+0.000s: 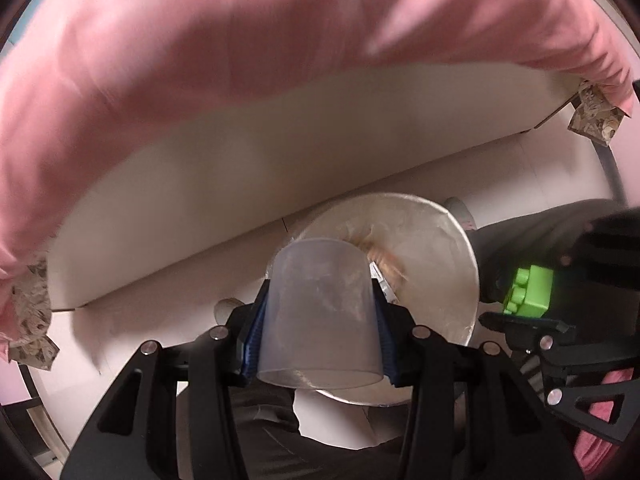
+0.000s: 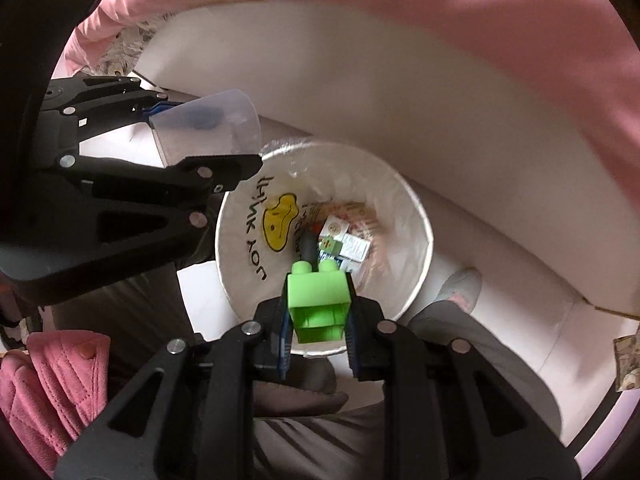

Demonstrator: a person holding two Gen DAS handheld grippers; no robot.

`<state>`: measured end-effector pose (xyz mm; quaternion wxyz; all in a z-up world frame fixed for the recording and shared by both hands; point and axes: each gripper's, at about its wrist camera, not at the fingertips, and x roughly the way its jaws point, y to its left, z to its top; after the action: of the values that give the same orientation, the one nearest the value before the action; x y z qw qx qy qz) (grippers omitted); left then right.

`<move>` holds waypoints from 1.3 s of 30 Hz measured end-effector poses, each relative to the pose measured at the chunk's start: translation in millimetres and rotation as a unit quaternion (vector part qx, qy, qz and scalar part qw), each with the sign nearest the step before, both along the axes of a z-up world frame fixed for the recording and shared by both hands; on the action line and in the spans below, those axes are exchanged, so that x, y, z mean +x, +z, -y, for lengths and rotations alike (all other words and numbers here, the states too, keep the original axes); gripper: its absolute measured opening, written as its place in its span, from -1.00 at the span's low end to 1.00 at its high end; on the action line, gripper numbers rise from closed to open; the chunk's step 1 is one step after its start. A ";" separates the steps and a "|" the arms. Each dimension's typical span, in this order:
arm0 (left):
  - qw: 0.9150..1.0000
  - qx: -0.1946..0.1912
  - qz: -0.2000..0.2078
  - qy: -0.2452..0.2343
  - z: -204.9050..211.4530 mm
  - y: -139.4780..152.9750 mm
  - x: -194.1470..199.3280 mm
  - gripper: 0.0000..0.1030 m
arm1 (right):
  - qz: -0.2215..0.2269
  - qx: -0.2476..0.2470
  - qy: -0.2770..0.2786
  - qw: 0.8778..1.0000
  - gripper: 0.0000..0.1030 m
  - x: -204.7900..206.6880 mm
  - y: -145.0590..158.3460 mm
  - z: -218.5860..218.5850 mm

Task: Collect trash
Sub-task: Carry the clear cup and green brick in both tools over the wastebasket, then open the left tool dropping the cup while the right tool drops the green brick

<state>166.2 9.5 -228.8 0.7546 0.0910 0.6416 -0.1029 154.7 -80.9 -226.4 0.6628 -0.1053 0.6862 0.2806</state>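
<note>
Both claws hang over the lined bin [image 2: 416,208], ready to drop: the left claw [image 1: 320,312] clamps a clear plastic cup [image 1: 320,320], and the right claw [image 2: 318,320] pinches a green toy brick [image 2: 318,300] directly above the trash inside.

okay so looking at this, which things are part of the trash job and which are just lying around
Part of the job:
clear plastic cup, gripped by the left gripper
green toy block, gripped by the right gripper
lined trash bin, already holding small cartons

Just lying about:
pink bedcover
pink quilted cloth
</note>
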 end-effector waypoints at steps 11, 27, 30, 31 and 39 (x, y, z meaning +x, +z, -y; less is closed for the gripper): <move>0.996 -0.032 -0.074 0.025 1.5 -62.1 5.7 -0.07 | -0.065 -0.007 -0.014 0.998 -0.55 -0.8 -61.9 -0.7; 0.982 -0.060 -0.164 0.069 5.1 -137.8 21.5 -0.06 | -0.169 -0.008 -0.066 0.983 -0.55 12.2 -140.8 5.2; 0.979 -0.063 -0.177 0.073 5.7 -148.3 21.4 -0.05 | -0.172 -0.014 -0.070 0.983 -0.54 14.0 -147.4 6.1; 0.979 -0.062 -0.180 0.076 6.1 -151.9 22.4 -0.05 | -0.173 -0.017 -0.073 0.982 -0.54 15.1 -151.3 6.6; 0.975 -0.060 -0.197 0.088 2.7 -164.6 26.4 0.18 | -0.175 -0.029 -0.081 0.981 0.06 17.0 -161.9 10.6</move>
<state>192.5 6.7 -393.4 0.6235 -0.0330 0.7759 -0.0902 171.8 -91.5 -388.2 0.5495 -0.0179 0.8058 0.2200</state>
